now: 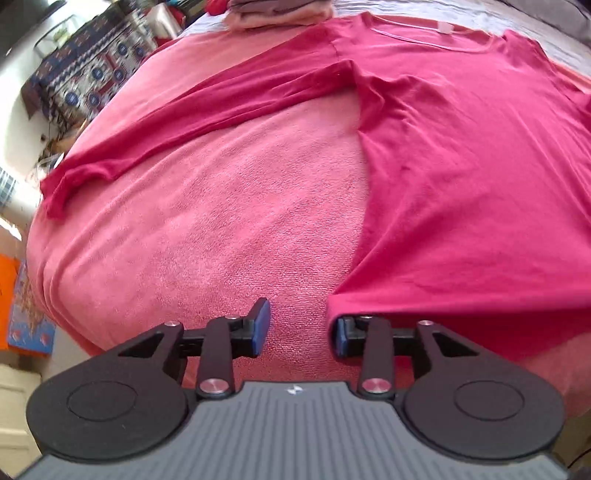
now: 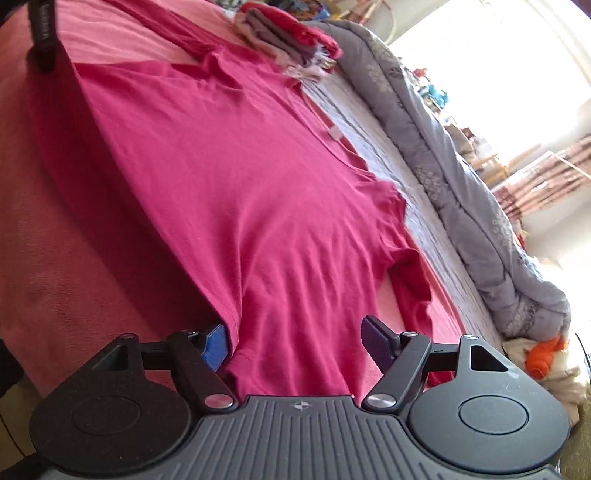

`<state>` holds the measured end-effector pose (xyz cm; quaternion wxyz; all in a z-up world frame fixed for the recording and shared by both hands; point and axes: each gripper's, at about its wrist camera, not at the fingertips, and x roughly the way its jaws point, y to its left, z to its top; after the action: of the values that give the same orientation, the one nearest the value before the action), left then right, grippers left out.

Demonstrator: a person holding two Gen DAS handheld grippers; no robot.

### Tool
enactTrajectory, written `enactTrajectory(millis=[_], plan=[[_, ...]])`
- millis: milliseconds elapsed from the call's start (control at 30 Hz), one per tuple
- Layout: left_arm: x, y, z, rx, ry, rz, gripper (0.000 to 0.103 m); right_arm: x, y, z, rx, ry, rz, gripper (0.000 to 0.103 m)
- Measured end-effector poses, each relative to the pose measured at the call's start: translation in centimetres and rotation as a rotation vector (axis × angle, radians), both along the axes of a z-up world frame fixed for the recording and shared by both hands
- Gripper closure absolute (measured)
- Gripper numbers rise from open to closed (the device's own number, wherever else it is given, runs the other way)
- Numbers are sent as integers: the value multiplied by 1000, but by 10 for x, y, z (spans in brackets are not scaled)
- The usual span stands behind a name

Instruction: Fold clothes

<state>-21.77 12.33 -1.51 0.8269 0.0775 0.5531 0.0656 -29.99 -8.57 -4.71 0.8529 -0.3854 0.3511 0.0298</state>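
A magenta long-sleeved shirt [image 1: 461,155] lies spread flat on a pink towel [image 1: 207,221] on a bed. One long sleeve [image 1: 177,122] stretches out to the left. My left gripper [image 1: 301,328] is open at the shirt's lower left hem corner; the hem lies over its right finger. In the right wrist view the shirt [image 2: 240,192] fills the middle. My right gripper [image 2: 295,345] is open wide with the shirt's hem between its fingers. The other gripper [image 2: 44,37] shows at the top left, at the far hem corner.
A stack of folded clothes [image 2: 288,40] lies at the far end of the bed, also in the left wrist view [image 1: 277,13]. A grey quilt [image 2: 461,184] runs along the right side. A patterned cloth [image 1: 92,74] and clutter stand beyond the bed's left edge.
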Motion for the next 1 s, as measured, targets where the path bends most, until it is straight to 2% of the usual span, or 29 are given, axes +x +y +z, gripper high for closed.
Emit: enactTrajectory(millis=[67, 100, 167, 233, 300, 567, 600, 667, 733, 767, 800, 833, 1000], plan=[[-2, 0, 0, 5, 2, -6, 58, -1, -4, 5, 13, -24, -14, 30], [-2, 2, 0, 2, 4, 4, 58, -3, -4, 11, 48, -31, -16, 30], [-1, 6, 1, -2, 9, 24, 58, -12, -5, 23, 151, 2, 55, 29], [-1, 10, 2, -11, 15, 43, 56, -20, 0, 19, 108, 6, 109, 27], [-1, 14, 3, -18, 20, 55, 54, -18, -1, 11, 61, 30, 85, 27], [-2, 12, 0, 2, 33, 22, 53, 11, -55, -9, -100, 43, -209, 27], [-2, 11, -1, 5, 35, 18, 52, 12, -66, -11, -97, 56, -244, 29], [-1, 11, 0, 9, 39, 8, 51, 16, -80, -10, -58, 90, -272, 39], [0, 12, 1, 13, 46, -1, 51, 20, -86, -7, -4, 139, -265, 64], [0, 13, 2, 16, 49, -6, 50, 21, -85, -6, 13, 166, -253, 71], [0, 13, 2, 23, 54, -9, 49, 16, -85, -7, 24, 190, -246, 82], [0, 14, 2, 31, 60, -12, 49, 16, -85, -9, 34, 212, -248, 88], [-2, 15, -1, 47, 101, -27, 46, 13, -93, -17, 18, 281, -286, 89]])
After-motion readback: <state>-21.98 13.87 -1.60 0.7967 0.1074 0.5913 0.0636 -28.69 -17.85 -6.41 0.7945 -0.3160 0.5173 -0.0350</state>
